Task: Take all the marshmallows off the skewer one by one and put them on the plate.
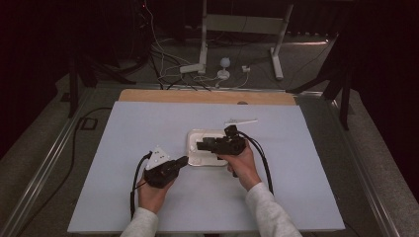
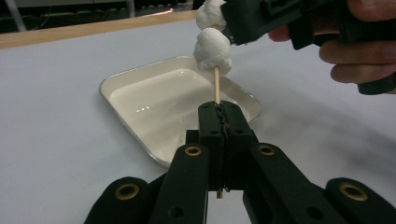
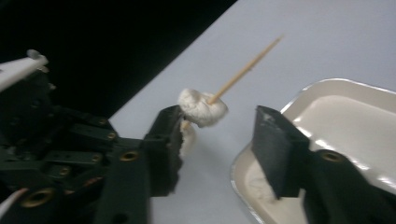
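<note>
My left gripper (image 2: 221, 112) is shut on the lower end of a thin wooden skewer (image 2: 216, 86), which stands up over a shallow white tray (image 2: 135, 135). Two soft white lumps (image 2: 212, 49) are threaded on the skewer, one above the other. My right gripper (image 3: 217, 140) is open, its jaws either side of the upper white lump (image 3: 201, 108); the lump touches one jaw and the other stands clear. The skewer's bare tip (image 3: 247, 67) sticks out past that lump. In the high view the left gripper (image 1: 185, 159) and right gripper (image 1: 201, 145) meet at the tray (image 1: 193, 148).
The tray sits mid-table on a pale mat (image 1: 148, 123). A small white strip (image 1: 240, 121) lies just beyond the tray. A wooden table edge (image 1: 207, 96) runs along the far side, with cables and a stand on the floor behind.
</note>
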Action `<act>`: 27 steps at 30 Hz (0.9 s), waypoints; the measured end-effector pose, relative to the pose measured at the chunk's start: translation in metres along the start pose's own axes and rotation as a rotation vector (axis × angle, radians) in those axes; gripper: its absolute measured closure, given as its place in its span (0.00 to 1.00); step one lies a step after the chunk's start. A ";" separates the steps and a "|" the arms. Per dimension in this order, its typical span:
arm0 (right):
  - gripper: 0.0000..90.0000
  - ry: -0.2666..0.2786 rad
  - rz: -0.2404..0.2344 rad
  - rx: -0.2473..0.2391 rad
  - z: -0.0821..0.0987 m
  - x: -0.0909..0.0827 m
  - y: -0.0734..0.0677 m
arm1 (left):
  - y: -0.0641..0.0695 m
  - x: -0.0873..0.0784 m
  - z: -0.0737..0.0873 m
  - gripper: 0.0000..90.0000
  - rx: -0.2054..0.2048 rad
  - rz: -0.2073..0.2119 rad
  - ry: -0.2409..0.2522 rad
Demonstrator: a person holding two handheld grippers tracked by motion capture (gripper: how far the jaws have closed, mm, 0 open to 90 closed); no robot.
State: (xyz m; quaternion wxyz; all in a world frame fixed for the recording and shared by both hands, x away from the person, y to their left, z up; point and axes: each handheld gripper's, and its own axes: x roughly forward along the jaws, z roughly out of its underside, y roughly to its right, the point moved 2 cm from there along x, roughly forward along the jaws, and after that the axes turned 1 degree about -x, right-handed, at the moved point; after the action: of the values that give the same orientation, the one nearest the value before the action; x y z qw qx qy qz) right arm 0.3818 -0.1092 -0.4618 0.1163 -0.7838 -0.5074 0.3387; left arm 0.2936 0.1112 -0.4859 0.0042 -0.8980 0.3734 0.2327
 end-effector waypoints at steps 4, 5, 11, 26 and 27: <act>0.70 0.003 -0.039 0.023 0.000 0.000 0.000 | 0.003 0.000 -0.001 1.00 0.030 0.008 0.003; 0.70 0.003 -0.039 0.023 0.000 0.000 0.000 | 0.003 0.000 -0.001 1.00 0.028 0.011 0.006; 0.72 0.021 -0.097 0.074 0.000 0.000 0.001 | 0.002 -0.002 -0.001 1.00 0.030 0.031 0.025; 0.88 0.048 -0.089 0.104 -0.004 -0.002 -0.003 | 0.004 0.001 0.001 1.00 0.043 0.026 0.013; 0.89 0.057 -0.059 0.096 -0.006 -0.003 -0.006 | 0.004 0.001 0.001 1.00 0.046 0.020 0.014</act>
State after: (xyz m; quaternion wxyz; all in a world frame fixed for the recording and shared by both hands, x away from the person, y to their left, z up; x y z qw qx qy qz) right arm 0.3807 -0.1083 -0.4532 0.1779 -0.7714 -0.5098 0.3368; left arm 0.2910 0.1076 -0.4863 0.0201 -0.8954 0.3878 0.2178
